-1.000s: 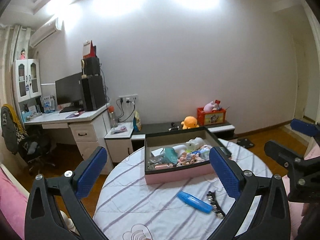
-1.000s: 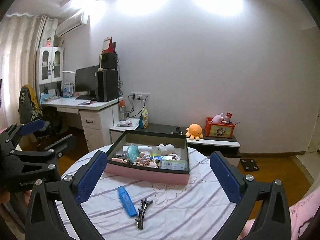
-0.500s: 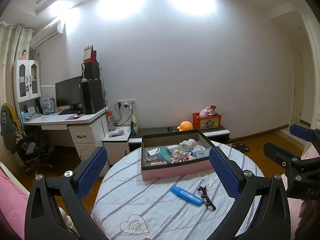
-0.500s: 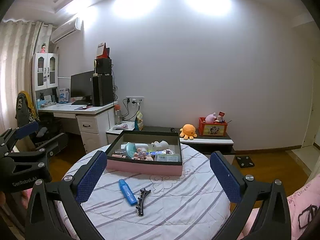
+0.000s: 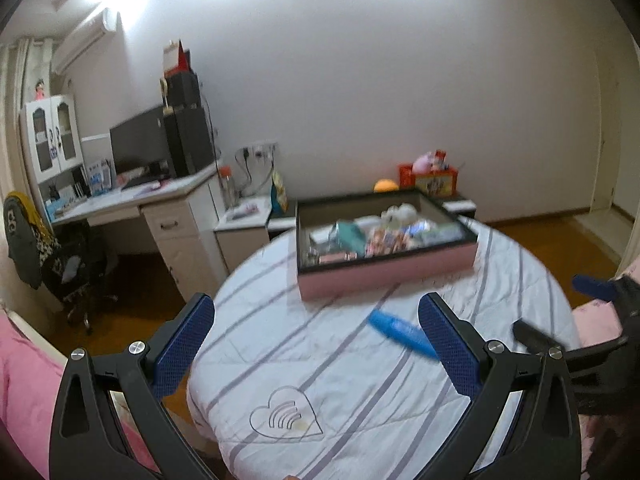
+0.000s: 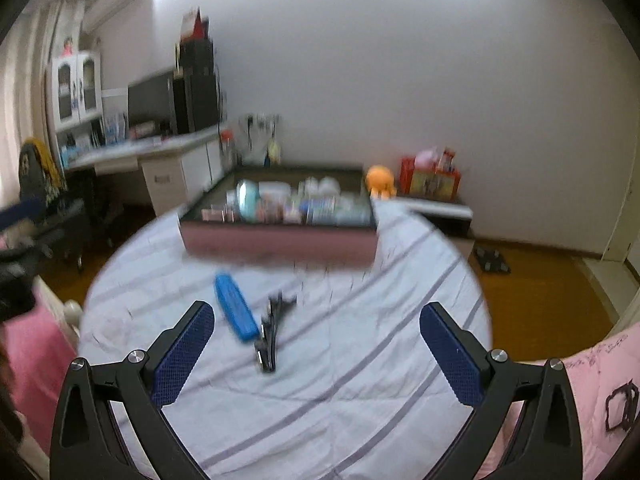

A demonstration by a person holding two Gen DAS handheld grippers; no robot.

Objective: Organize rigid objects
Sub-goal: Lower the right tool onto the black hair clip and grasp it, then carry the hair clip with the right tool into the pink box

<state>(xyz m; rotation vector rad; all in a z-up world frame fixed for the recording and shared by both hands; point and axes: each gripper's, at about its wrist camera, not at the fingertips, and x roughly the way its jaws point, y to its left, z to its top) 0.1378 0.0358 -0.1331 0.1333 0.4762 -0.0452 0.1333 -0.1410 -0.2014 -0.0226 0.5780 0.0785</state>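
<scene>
On the round surface (image 6: 360, 360) two items lie loose: a blue case (image 6: 235, 311) and, just beside it, a black hair clip (image 6: 272, 332); the pink box (image 6: 280, 240) behind them already holds a jumble of small things, so most of your sorting looks done, with these two left; your left hand-held gripper (image 5: 316, 344) and right hand-held gripper (image 6: 316, 350) both gape wide, holding nothing, above the near edge; motion blur leaves no label or writing legible.

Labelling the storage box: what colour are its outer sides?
Pink, with a black rim; the box shows best in the right wrist view.
</scene>
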